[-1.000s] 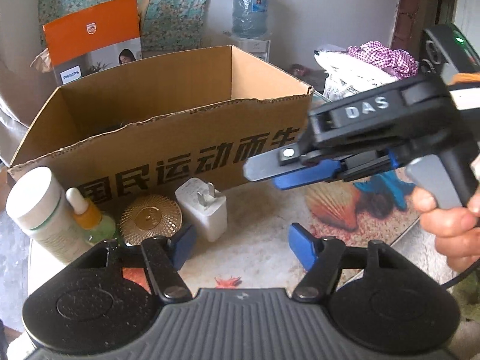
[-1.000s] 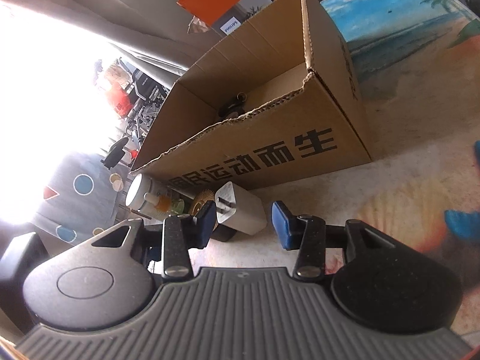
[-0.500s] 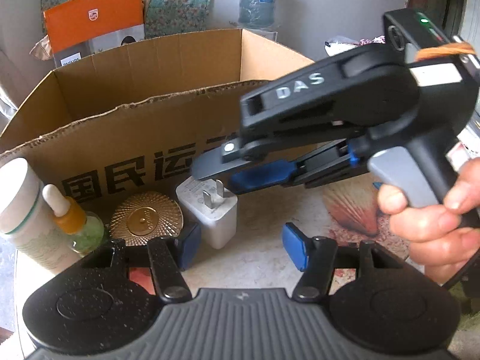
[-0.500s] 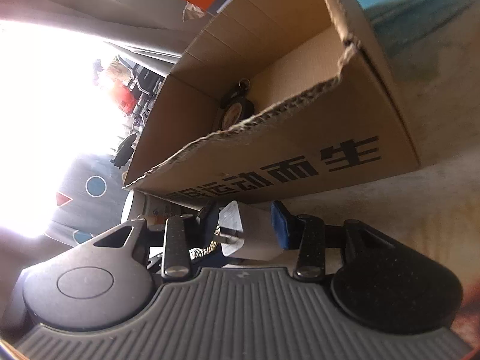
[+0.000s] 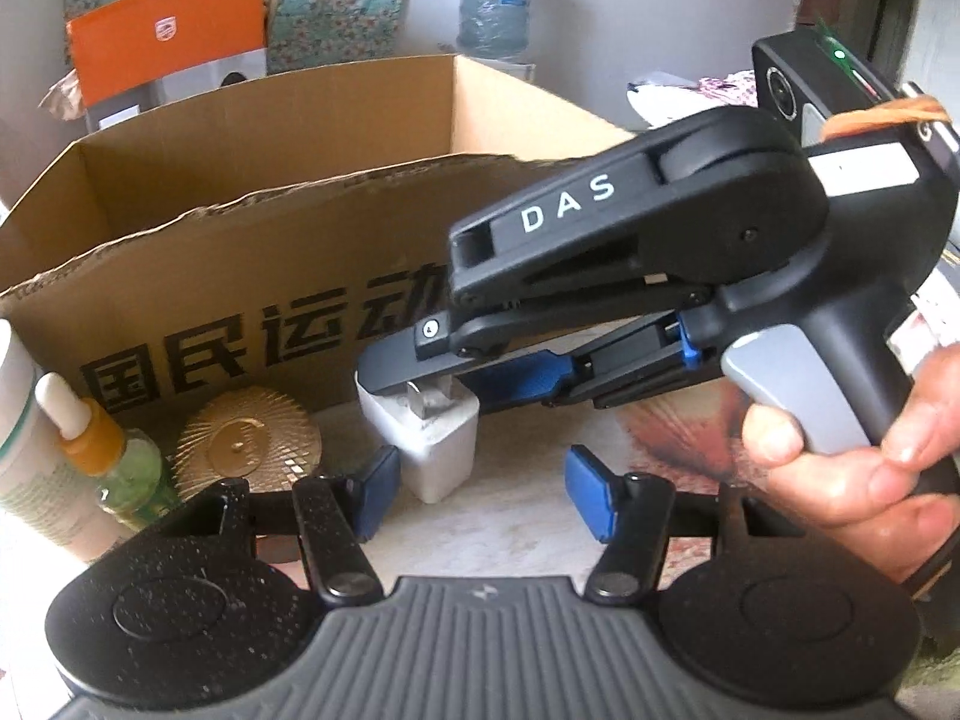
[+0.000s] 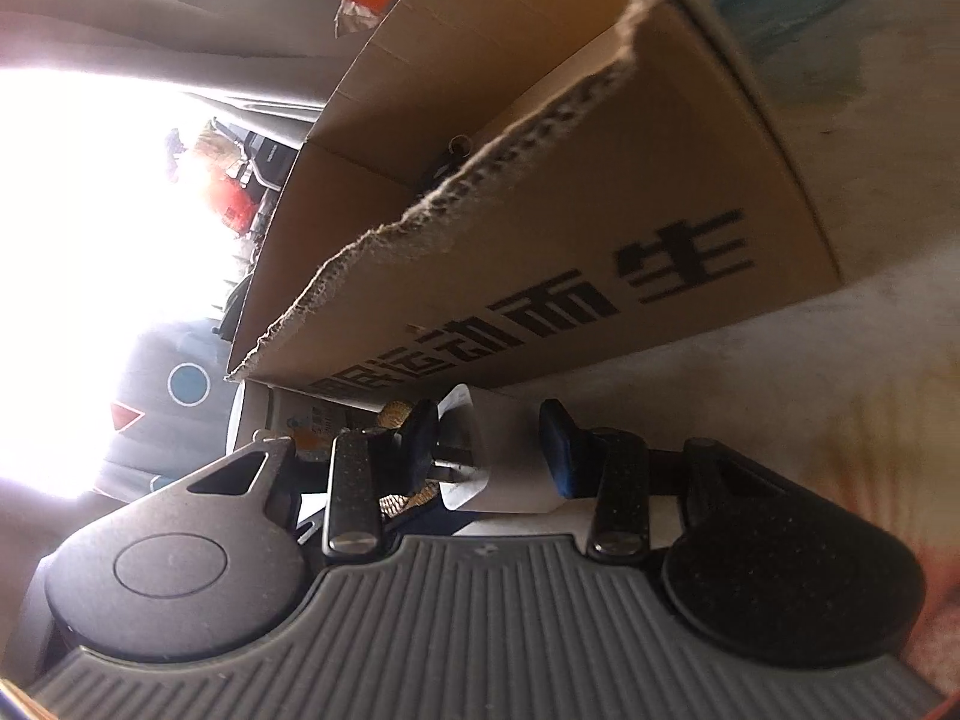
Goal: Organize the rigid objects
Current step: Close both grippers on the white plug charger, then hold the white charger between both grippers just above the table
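The right gripper (image 6: 489, 450) reaches in over the white charger (image 5: 423, 441), its blue pads (image 6: 555, 447) spread on either side of the plug body with a gap at each; nothing is clamped. In the left wrist view its black body marked DAS sits tilted just above the charger's metal prongs, and the person's right hand (image 5: 858, 480) wraps the handle with a finger on the grey trigger. The left gripper (image 5: 483, 495) hangs lower and nearer the camera, its pads wide apart and holding nothing; the charger stands just beyond its left pad.

The charger rests upright on the bench (image 5: 516, 516), prongs up, just in front of the cardboard box (image 5: 240, 276), which has a torn front rim and black Chinese lettering. To the charger's left lies a round gold lid (image 5: 249, 450), then a small dropper bottle (image 5: 111, 468) with an orange collar and green contents, then a white tube (image 5: 24, 450) at the picture's edge. A dark object (image 6: 447, 159) shows inside the box; what it is cannot be told.

Behind the box stand an orange carton (image 5: 168, 42) and a water jug (image 5: 495, 9).
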`<action>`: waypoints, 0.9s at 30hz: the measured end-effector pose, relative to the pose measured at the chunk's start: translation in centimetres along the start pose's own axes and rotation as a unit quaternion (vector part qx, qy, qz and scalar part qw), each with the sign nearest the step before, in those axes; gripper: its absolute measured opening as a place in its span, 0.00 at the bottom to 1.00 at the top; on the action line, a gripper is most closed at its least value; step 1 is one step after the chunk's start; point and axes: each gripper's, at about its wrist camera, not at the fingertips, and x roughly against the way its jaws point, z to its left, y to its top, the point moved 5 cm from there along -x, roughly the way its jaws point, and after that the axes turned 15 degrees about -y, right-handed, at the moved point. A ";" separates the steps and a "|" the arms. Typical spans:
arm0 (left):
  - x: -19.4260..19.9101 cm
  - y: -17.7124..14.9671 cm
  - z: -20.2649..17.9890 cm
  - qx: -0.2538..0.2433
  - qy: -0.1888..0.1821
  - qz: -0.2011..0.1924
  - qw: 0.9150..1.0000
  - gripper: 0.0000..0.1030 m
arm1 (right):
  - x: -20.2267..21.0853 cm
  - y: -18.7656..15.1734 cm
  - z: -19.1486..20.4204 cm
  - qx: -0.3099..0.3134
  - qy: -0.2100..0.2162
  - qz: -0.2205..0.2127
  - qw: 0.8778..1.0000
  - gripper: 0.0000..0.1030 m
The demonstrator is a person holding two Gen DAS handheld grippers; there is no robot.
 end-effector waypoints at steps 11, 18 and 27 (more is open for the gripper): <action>-1.4 -0.3 -3.2 -0.038 -0.065 0.003 0.997 0.59 | 3.8 -1.8 -2.8 -0.043 -0.032 -0.027 0.998 0.36; -1.8 -0.8 -4.7 -0.066 -0.093 0.005 0.993 0.59 | 5.7 -3.0 -4.4 -0.078 -0.046 -0.044 0.995 0.37; -1.6 -0.4 -4.5 -0.066 -0.083 0.005 0.994 0.55 | 6.4 -3.2 -6.2 -0.118 -0.015 -0.043 0.992 0.37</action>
